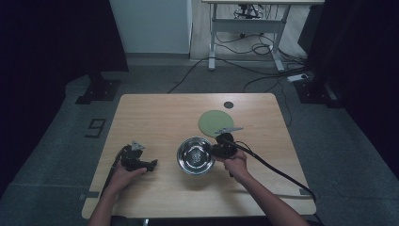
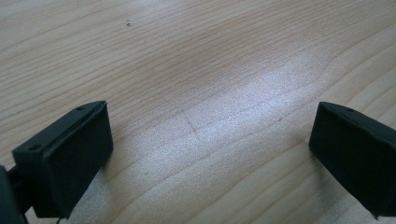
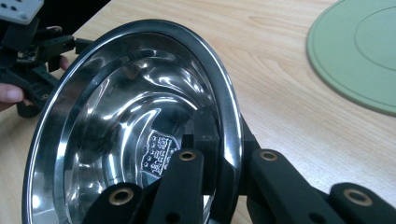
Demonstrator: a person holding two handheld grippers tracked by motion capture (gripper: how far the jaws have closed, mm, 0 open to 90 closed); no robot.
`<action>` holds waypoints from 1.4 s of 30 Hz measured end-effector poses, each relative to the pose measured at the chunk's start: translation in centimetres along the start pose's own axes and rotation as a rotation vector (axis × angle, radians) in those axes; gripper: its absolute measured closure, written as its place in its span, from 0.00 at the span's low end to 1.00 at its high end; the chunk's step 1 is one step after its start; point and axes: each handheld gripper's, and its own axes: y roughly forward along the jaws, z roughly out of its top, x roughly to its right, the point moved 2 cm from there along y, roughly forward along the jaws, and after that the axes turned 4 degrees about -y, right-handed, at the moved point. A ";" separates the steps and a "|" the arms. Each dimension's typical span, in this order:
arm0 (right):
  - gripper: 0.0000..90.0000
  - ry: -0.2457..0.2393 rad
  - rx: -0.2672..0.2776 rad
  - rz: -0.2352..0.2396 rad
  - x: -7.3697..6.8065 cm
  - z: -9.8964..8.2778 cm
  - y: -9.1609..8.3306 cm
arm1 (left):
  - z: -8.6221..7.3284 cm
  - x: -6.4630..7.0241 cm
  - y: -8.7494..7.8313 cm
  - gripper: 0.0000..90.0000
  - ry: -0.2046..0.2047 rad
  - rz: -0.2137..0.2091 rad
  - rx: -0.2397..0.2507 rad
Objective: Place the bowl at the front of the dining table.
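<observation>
A shiny steel bowl (image 1: 195, 155) (image 3: 126, 121) sits near the middle of the wooden table (image 1: 155, 113). My right gripper (image 1: 212, 151) (image 3: 224, 135) is shut on the bowl's right rim, one jaw inside the bowl and one outside. A flat round green plate (image 1: 215, 121) (image 3: 359, 51) lies just behind the bowl, apart from it. My left gripper (image 1: 151, 165) (image 2: 210, 140) rests low over the table at the left, open, with bare wood between its jaws. The right gripper view also shows that left gripper (image 3: 32, 51), past the bowl.
A small dark round cap (image 1: 228, 104) is set in the tabletop near the far edge. The right gripper's cable (image 1: 277, 172) trails across the table toward the front right corner. Beyond the table stands a desk frame (image 1: 244, 28) with cables on the floor.
</observation>
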 end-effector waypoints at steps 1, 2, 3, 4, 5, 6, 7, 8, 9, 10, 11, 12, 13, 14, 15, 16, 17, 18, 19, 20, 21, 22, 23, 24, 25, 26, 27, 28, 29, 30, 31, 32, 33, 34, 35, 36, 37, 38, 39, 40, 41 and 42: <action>0.96 0.000 0.000 0.000 0.0 0.0 0.0 | 0.0 0.0 0.0 0.00 0.000 0.000 0.000; 0.96 0.002 0.000 -0.003 0.1 0.0 0.0 | 0.0 0.0 0.0 0.00 0.000 0.000 0.000; 0.96 0.004 0.003 -0.007 0.2 0.1 0.0 | 0.0 0.0 0.0 0.00 0.000 0.000 0.000; 0.96 0.009 0.006 -0.009 0.3 0.2 0.0 | 0.0 0.0 0.0 0.00 0.000 0.000 0.000; 0.96 0.011 0.009 -0.013 0.4 0.3 0.0 | 0.0 0.0 0.0 0.00 0.000 0.000 0.000; 0.96 0.013 0.009 -0.015 0.5 0.3 0.1 | 0.0 0.0 0.0 0.00 0.000 0.000 0.000; 0.96 0.015 0.010 -0.019 0.6 0.4 0.1 | 0.0 0.0 0.0 0.00 0.000 0.000 0.000; 0.96 0.017 0.010 -0.023 0.7 0.4 0.1 | 0.0 0.0 0.0 0.00 0.000 0.000 0.000; 0.96 0.016 0.012 -0.027 0.8 0.5 0.1 | 0.0 0.0 0.0 0.00 0.000 0.000 0.000; 0.96 0.018 0.013 -0.029 0.9 0.5 0.1 | 0.0 0.0 0.0 0.00 0.000 0.000 0.000; 0.96 0.019 0.013 -0.032 1.0 0.6 0.1 | 0.0 0.0 0.0 0.00 0.000 0.000 0.000; 0.96 0.024 0.014 -0.035 1.0 0.6 0.1 | 0.0 0.0 0.0 0.00 -0.001 0.000 0.001; 0.96 0.023 0.017 -0.037 1.1 0.7 0.1 | 0.0 0.0 0.0 0.00 -0.001 0.000 0.001; 0.96 0.025 0.020 -0.039 1.2 0.8 0.1 | 0.0 0.0 0.0 0.00 -0.001 0.000 0.001; 0.96 0.029 0.025 -0.042 1.3 0.8 0.1 | 0.0 0.0 0.0 0.00 -0.001 0.000 0.001; 0.96 0.030 0.026 -0.043 1.4 0.9 0.1 | 0.0 0.0 0.0 0.00 -0.001 0.000 0.001; 0.96 0.033 0.027 -0.046 1.5 1.0 0.1 | 0.0 0.0 0.0 0.00 -0.001 0.000 0.001; 0.96 0.034 0.029 -0.048 1.6 1.0 0.1 | 0.0 0.0 0.0 0.00 -0.001 0.000 0.001; 0.96 0.036 0.030 -0.051 1.7 1.1 0.1 | 0.0 0.0 0.0 0.00 -0.001 0.000 0.001; 0.96 0.037 0.030 -0.053 1.8 1.1 0.1 | 0.0 0.0 0.0 0.00 -0.001 0.000 0.001; 0.96 0.038 0.033 -0.056 1.9 1.2 0.1 | 0.0 0.0 0.0 0.00 -0.001 0.000 0.001; 0.96 0.038 0.033 -0.055 1.9 1.2 0.1 | 0.0 0.0 0.0 0.00 -0.001 0.000 0.001; 0.96 0.040 0.034 -0.056 2.0 1.3 0.1 | 0.0 0.0 0.0 0.00 -0.001 0.000 0.001; 0.96 0.041 0.036 -0.058 2.1 1.3 0.1 | 0.0 0.0 0.0 0.00 -0.001 0.000 0.001; 0.96 0.043 0.035 -0.059 2.1 1.3 0.1 | 0.0 0.0 0.0 0.00 -0.001 0.000 0.001; 0.96 0.045 0.034 -0.061 2.2 1.4 0.1 | 0.0 0.0 0.0 0.00 -0.001 0.000 0.001; 0.96 0.045 0.034 -0.061 2.2 1.4 0.1 | 0.0 0.0 0.0 0.00 -0.001 0.000 0.001; 0.96 0.047 0.035 -0.063 2.3 1.4 0.2 | 0.0 0.0 0.0 0.00 -0.002 0.000 0.001; 0.96 0.047 0.035 -0.063 2.3 1.4 0.2 | 0.0 0.0 0.0 0.00 -0.002 0.000 0.001; 0.96 0.047 0.036 -0.064 2.4 1.4 0.2 | 0.0 0.0 0.0 0.00 -0.002 0.000 0.001; 0.96 0.049 0.038 -0.065 2.4 1.5 0.2 | 0.0 0.0 0.0 0.00 -0.002 0.000 0.001; 0.96 0.053 0.039 -0.064 2.5 1.5 0.2 | 0.0 0.0 0.0 0.00 -0.002 0.000 0.001; 0.96 0.053 0.039 -0.064 2.5 1.5 0.2 | 0.0 0.0 0.0 0.00 -0.002 0.000 0.001; 0.96 0.053 0.040 -0.064 2.6 1.5 0.2 | 0.0 0.0 0.0 0.00 -0.002 0.000 0.001; 0.96 0.053 0.042 -0.065 2.7 1.6 0.3 | 0.0 0.0 0.0 0.00 -0.002 0.000 0.000; 0.96 0.055 0.043 -0.066 2.7 1.6 0.3 | 0.0 0.0 0.0 0.00 -0.002 0.000 0.001; 0.96 0.055 0.043 -0.068 2.8 1.6 0.3 | 0.0 0.0 0.0 0.00 -0.002 0.000 0.001; 0.96 0.058 0.043 -0.069 2.8 1.6 0.3 | 0.0 0.0 0.0 0.00 -0.002 0.000 0.001; 0.96 0.058 0.044 -0.070 2.9 1.7 0.3 | 0.0 0.0 0.0 0.00 -0.002 0.000 0.001; 0.96 0.061 0.047 -0.074 3.0 1.8 0.3 | 0.0 0.0 0.0 0.00 -0.002 0.000 0.000; 0.96 0.061 0.047 -0.074 3.0 1.8 0.3 | 0.0 0.0 0.0 0.00 -0.002 0.000 0.000; 0.96 0.062 0.049 -0.075 3.1 1.8 0.2 | 0.0 0.0 0.0 0.00 -0.002 0.000 0.001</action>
